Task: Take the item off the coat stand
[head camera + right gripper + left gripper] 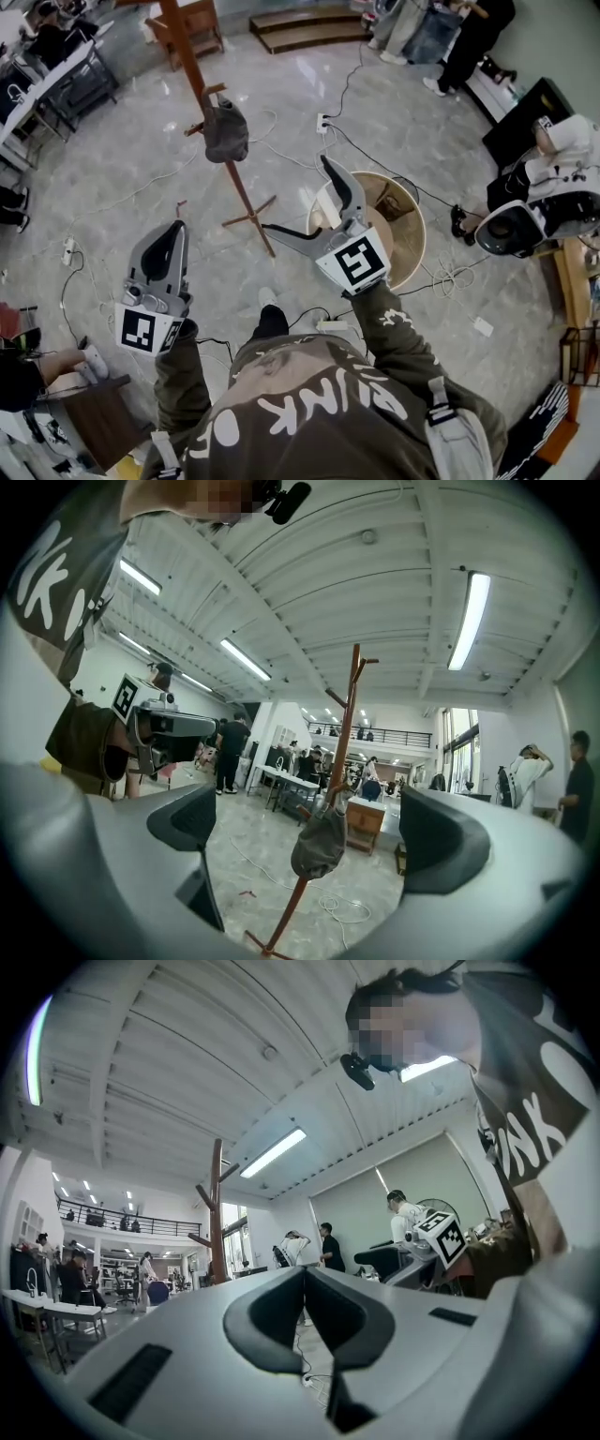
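A brown wooden coat stand [192, 70] rises from the marble floor, its pole [346, 726] centred in the right gripper view. A dark grey-green cloth item [226, 132] hangs from a peg; it shows as a limp bag shape [321, 840] between the right jaws but well beyond them. My right gripper [298, 195] is open, pointed toward the stand, with nothing in it. My left gripper [174, 238] is shut and empty, lower left of the stand; in its own view the pads meet [305, 1274] and the stand [216, 1211] is far off.
A round wicker basket [408, 246] sits under the right gripper. Cables and a power strip [322, 123] trail over the floor. Wooden steps [309, 27] and people stand beyond. Tables [56, 75] line the left, a seated person [553, 187] and equipment the right.
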Tool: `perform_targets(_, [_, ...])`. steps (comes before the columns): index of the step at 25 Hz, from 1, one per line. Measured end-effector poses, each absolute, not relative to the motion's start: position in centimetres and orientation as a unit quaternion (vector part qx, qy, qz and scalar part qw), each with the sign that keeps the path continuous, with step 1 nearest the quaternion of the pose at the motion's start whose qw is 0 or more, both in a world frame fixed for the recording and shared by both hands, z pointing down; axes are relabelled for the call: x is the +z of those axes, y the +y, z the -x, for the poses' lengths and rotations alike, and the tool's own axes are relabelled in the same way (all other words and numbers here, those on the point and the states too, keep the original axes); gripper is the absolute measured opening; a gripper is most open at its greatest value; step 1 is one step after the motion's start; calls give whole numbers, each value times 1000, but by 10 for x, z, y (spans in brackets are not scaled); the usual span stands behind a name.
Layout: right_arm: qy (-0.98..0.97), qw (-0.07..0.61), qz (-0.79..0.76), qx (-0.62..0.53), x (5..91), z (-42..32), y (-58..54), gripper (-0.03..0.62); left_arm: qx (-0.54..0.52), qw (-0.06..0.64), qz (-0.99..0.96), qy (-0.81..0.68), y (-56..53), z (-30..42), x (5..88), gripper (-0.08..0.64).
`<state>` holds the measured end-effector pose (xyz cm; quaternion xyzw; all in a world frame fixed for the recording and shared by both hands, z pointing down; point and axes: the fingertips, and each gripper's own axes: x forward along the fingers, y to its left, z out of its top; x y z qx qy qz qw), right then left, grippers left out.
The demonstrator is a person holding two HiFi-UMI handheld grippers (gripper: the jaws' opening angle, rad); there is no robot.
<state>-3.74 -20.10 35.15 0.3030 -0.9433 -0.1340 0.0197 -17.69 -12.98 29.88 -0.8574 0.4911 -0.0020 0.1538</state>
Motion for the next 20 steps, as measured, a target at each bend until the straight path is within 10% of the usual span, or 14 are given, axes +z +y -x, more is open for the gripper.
perform_targets(20, [-938,108,-318,-82,413,140,-387,595,20,114,880,461,-279,275,315,5])
